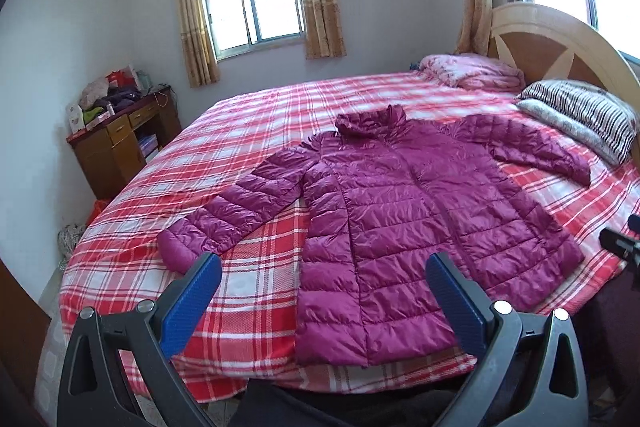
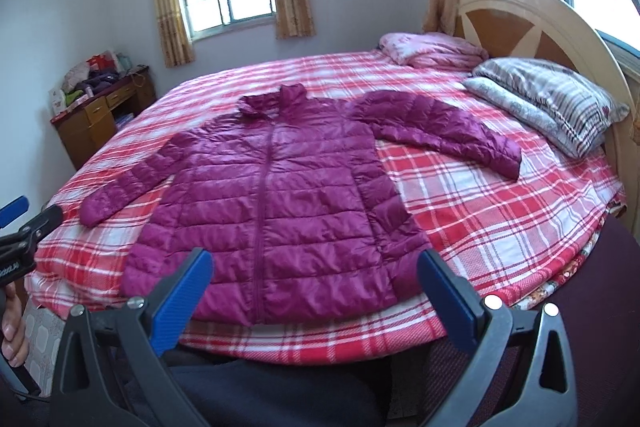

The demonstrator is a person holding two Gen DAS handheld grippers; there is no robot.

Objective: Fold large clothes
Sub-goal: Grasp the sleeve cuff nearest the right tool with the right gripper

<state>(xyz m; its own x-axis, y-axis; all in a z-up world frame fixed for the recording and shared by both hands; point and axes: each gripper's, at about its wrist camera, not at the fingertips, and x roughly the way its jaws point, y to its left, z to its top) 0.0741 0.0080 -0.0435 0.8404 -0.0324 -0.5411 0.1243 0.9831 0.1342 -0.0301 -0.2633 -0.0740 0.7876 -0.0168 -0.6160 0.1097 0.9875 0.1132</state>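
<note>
- Jacket [image 1: 400, 211] lay flat on the bed [image 1: 256, 267], zipped, sleeves spread, collar toward the far window.
- Left tongs [image 1: 323, 261] and right tongs [image 2: 315, 257] stood wide, empty, near the hem.
- Judged light, puffy, slippery; grip at the cuffs.

Both wrist cameras are looking from the foot edge of the bed [image 1: 248, 187] toward the far window [image 1: 252, 7], angled down. Left view is sitting further left; right view further right, nearer the headboard [image 2: 520, 23]. Both are sharing the jacket [image 1: 400, 211], pillows [image 2: 552, 103], and desk [image 2: 100, 115].
</note>
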